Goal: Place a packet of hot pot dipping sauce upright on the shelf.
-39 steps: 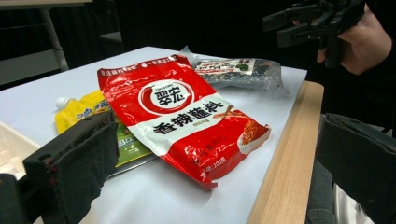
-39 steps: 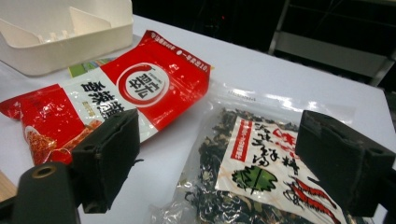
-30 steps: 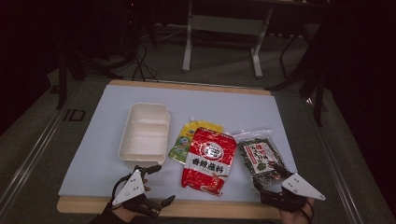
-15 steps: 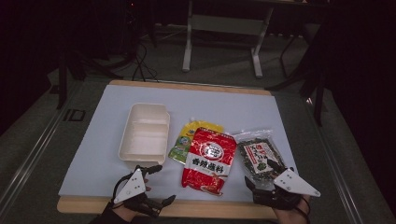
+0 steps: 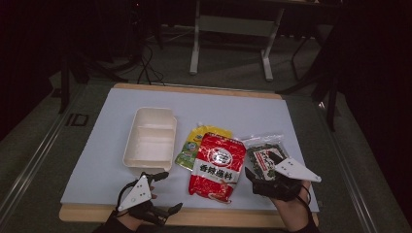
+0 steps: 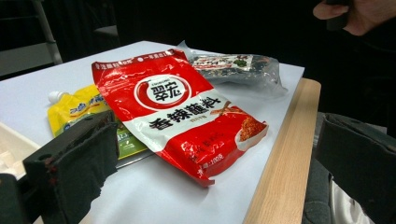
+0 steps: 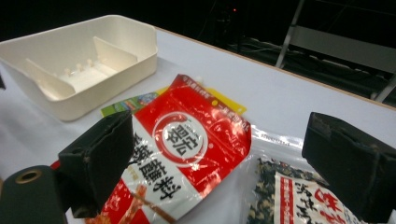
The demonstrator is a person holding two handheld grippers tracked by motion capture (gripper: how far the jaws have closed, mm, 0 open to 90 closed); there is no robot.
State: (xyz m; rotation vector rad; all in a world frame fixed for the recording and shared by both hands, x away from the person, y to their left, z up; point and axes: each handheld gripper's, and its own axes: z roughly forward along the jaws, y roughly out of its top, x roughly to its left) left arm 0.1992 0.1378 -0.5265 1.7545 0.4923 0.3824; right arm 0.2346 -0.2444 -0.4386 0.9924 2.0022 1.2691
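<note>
As the right tongs (image 5: 256,174) slide in from the counter's right front corner, wide open and empty, they now hang over the seaweed packet (image 5: 265,156); left tongs (image 5: 163,191) wait open at the front edge

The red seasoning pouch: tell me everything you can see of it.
The red seasoning pouch is a glossy, flat plastic bag with a white band, a round white-ringed logo and large Chinese lettering. It lies face up on the white table cover, angled, its lower end near the wooden front edge. It overlaps the yellow spouted pouch on its left; the clear seaweed bag lies at its right. Nothing grips it; both tongs stand open nearby.
</note>
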